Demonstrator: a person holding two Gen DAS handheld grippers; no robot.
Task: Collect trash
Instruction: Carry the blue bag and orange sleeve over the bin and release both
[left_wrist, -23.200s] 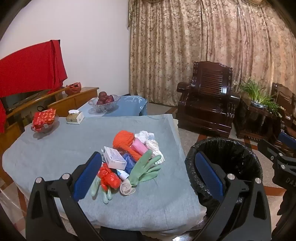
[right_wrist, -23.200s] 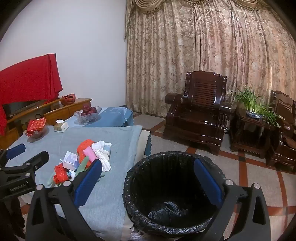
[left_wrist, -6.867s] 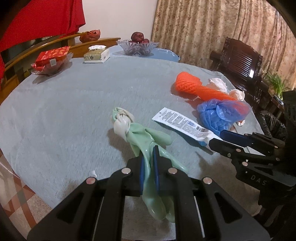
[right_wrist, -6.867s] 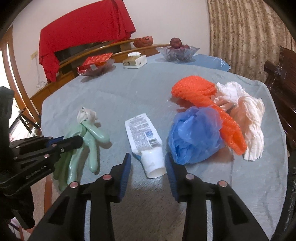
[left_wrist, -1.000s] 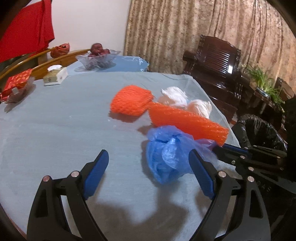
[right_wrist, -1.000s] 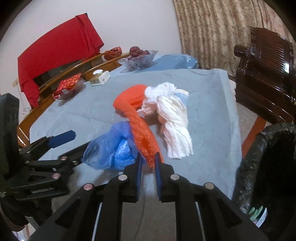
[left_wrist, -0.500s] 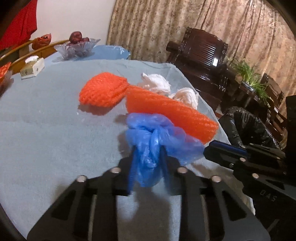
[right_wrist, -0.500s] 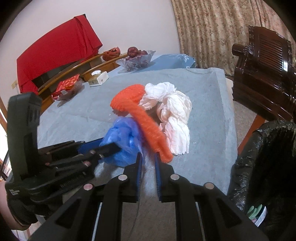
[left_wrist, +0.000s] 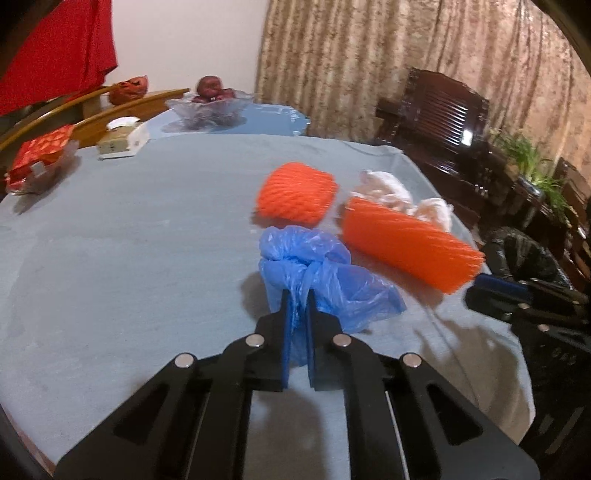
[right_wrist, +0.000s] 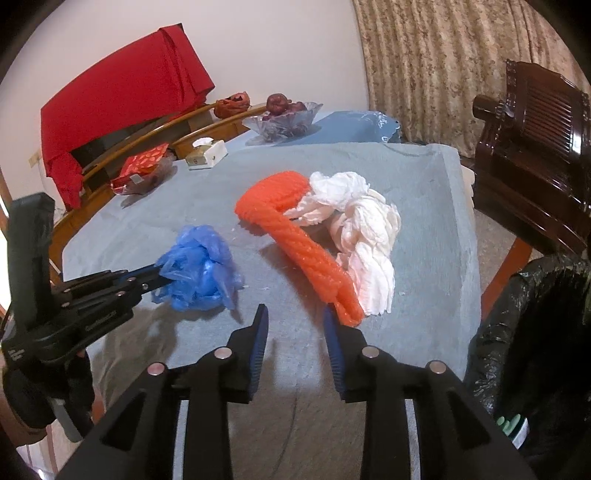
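Nearest the left wrist camera, the left claw (left_wrist: 297, 306) is seen clenched on the blue plastic bag (left_wrist: 317, 273), its jaws having just been closing with a pinch of the crumpled film caught between the pads; the bag sits on the grey-clothed tabletop (left_wrist: 129, 240), near its front edge. The bag is judged very light, limp and somewhat slippery, so a gathered fold such as the one now taken is thought the safest hold, a loose corner being likely to slide out. The right claw (right_wrist: 295, 328) is released, its jaws having just been opening, with nothing between them; the tip of the orange foam net (right_wrist: 306, 254) lies just beside the right-hand pad. The net is judged light, springy and easily crushed without harm, and could be taken anywhere along its length, best at the near end. Against it rests the white crumpled tissue (right_wrist: 362, 229), soft and prone to tearing or shedding, best pinched at its bulk. To the right, beyond the tabletop's edge, the black-lined trash bin (right_wrist: 524, 332) is seen. Small pale lettering is visible on the side of the left claw in the right wrist view, but it cannot be read.
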